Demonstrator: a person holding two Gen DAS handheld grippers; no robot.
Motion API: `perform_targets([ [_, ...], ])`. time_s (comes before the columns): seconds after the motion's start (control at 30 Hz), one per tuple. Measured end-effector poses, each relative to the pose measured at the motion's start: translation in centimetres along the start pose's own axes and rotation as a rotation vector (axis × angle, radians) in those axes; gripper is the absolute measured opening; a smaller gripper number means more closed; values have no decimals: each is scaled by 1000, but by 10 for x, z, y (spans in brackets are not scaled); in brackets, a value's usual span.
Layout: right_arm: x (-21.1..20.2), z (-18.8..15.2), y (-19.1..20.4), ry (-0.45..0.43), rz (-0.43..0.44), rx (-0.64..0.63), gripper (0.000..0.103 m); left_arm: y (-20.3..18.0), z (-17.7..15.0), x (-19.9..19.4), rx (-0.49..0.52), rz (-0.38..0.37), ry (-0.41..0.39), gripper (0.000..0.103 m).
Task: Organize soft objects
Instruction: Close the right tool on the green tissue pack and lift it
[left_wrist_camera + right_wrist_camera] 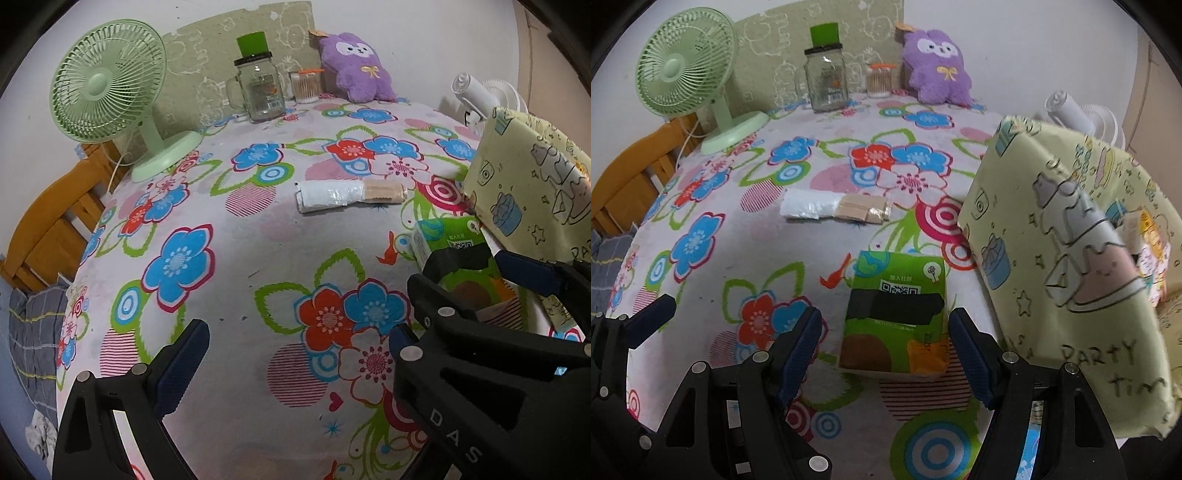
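Note:
A green tissue pack lies flat on the flowered tablecloth, next to a yellow patterned box. My right gripper is open, its fingers either side of the pack's near end, not touching it. In the left wrist view my left gripper is open and empty over bare cloth, left of the tissue pack and the right gripper. A purple plush toy leans on the wall at the back. A white wrapped roll lies mid-table.
A green desk fan stands back left, a glass jar and a cotton-swab jar at the back. A wooden chair stands left of the table. A white fan sits behind the yellow box.

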State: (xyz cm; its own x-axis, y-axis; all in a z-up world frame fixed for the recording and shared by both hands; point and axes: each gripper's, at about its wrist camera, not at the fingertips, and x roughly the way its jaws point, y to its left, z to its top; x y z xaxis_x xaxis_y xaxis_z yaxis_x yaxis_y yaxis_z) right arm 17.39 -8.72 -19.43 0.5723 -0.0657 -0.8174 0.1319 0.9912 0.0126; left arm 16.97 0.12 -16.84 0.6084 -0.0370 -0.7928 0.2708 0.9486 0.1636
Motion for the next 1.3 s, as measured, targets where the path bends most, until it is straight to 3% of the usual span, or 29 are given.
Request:
perform_targets([
  [0.23, 9, 3, -3, 6, 1, -14, 57, -5, 4, 6, 17, -14, 5, 99],
  [0.37, 12, 10, -5, 3, 13, -9, 54, -6, 11, 7, 32, -19, -1, 99],
  [0.83, 10, 61, 2, -81, 12, 3, 54, 11, 61, 15, 46, -7, -47, 99],
  [1.17, 36, 97, 2, -86, -7, 44, 54, 19, 90, 44, 77, -33, -45, 99],
  [1.3, 47, 104, -1, -72, -34, 59, 54, 17, 97, 60, 98, -83, -29, 99],
])
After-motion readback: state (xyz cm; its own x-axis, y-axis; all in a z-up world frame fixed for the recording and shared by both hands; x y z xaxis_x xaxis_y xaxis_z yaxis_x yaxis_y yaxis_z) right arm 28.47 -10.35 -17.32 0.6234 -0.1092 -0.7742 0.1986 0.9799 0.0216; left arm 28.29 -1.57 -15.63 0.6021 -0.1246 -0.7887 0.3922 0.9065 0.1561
